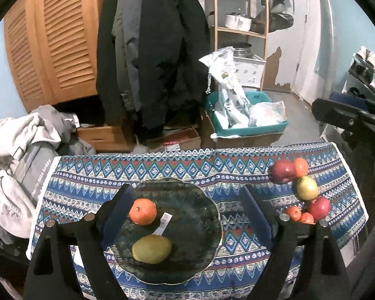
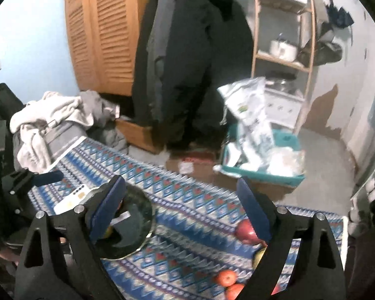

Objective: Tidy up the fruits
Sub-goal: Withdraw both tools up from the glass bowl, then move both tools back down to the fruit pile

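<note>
A dark green glass plate (image 1: 195, 227) lies on the patterned tablecloth (image 1: 162, 170) and holds an orange (image 1: 143, 211), a green-yellow mango (image 1: 151, 248) and a small white label (image 1: 163, 223). My left gripper (image 1: 187, 210) hovers over the plate, open, with nothing gripped. At the right of the cloth lie two red apples (image 1: 282, 171), a yellow-green apple (image 1: 307, 187) and several small oranges (image 1: 293, 212). My right gripper (image 2: 181, 207) is open and empty above the cloth, between the plate (image 2: 140, 222) and a red apple (image 2: 245, 230). Oranges (image 2: 226, 277) lie below it.
Beyond the table's far edge stand a teal bin (image 1: 252, 125) with plastic bags, cardboard boxes (image 1: 177, 140), hanging dark coats (image 1: 157, 50) and a wooden shelf (image 1: 240, 30). A pile of grey clothes (image 1: 20, 150) lies at the left. A white card (image 2: 72, 198) rests near the plate.
</note>
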Action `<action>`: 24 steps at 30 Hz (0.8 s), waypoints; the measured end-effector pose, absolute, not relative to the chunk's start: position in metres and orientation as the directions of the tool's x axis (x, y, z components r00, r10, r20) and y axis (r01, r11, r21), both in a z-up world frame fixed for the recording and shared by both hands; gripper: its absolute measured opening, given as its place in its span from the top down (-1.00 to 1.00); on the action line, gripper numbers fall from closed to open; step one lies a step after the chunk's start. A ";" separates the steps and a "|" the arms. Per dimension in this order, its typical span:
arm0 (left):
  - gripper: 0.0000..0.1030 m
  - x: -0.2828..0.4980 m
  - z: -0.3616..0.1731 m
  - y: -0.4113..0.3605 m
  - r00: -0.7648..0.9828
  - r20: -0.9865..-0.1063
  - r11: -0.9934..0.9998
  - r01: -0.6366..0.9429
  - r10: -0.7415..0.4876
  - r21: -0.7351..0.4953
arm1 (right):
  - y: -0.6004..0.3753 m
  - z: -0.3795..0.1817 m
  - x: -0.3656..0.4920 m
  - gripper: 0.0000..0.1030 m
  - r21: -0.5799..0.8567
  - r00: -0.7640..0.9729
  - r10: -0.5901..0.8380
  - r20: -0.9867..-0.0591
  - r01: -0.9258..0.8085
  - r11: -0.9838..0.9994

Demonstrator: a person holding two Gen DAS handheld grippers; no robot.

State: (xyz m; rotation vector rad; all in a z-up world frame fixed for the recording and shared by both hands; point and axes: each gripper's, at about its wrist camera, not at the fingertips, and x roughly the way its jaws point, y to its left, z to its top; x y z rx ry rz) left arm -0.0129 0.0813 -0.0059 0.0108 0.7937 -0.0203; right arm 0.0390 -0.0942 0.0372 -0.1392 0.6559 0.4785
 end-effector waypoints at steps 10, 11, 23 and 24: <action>-0.72 -0.006 0.008 0.058 0.721 -0.691 0.998 0.068 -0.043 0.009 | -0.142 0.047 0.035 -0.75 0.068 0.713 0.365 -0.598 -0.409 0.910; -0.72 -0.005 0.008 0.054 0.722 -0.690 0.997 0.078 -0.051 0.008 | -0.147 0.047 0.035 -0.75 0.073 0.713 0.365 -0.599 -0.405 0.911; -0.72 0.007 -0.001 0.010 0.690 -0.710 0.982 0.190 -0.142 -0.013 | -0.197 0.036 0.028 -0.74 0.068 0.714 0.291 -0.637 -0.324 0.944; -0.72 0.008 -0.002 0.006 0.689 -0.710 0.980 0.197 -0.145 -0.010 | -0.201 0.035 0.027 -0.74 0.069 0.713 0.286 -0.640 -0.318 0.946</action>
